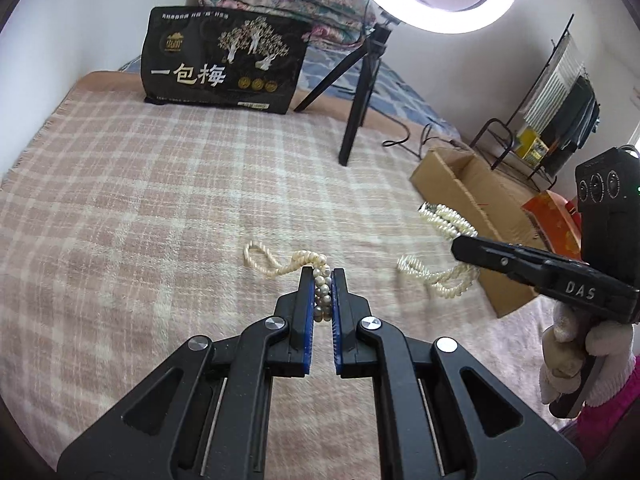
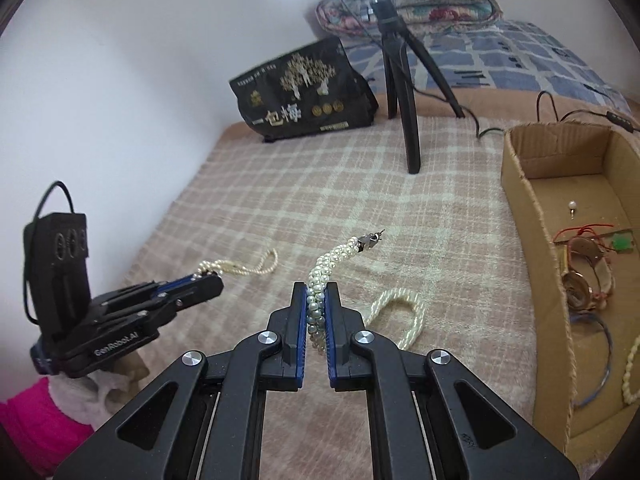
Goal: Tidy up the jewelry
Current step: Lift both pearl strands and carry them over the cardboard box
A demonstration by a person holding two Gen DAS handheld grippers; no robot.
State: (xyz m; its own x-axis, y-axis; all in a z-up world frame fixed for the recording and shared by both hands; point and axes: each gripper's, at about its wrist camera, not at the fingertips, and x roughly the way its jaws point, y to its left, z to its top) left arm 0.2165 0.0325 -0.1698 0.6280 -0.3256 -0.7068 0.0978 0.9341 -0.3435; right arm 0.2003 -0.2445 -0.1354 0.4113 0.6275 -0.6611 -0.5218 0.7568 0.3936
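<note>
Two pearl necklaces lie on a pink plaid blanket. My left gripper (image 1: pixel 322 274) is shut on the left pearl necklace (image 1: pixel 280 265), whose loop trails left on the blanket; it also shows in the right wrist view (image 2: pixel 240 267). My right gripper (image 2: pixel 316 290) is shut on the thicker multi-strand pearl necklace (image 2: pixel 340 256), its metal clasp (image 2: pixel 370 240) sticking out ahead and its loop (image 2: pixel 404 312) hanging to the right. In the left wrist view the right gripper (image 1: pixel 460 246) holds that necklace (image 1: pixel 436 280) beside the cardboard box (image 1: pixel 460 188).
The open cardboard box (image 2: pixel 532 216) at the right holds several pieces of jewelry (image 2: pixel 584 276). A ring-light tripod (image 2: pixel 408 120) and a black snack bag (image 2: pixel 304 96) stand at the back. Folded quilts (image 2: pixel 420 4) lie behind. A wall runs along the left.
</note>
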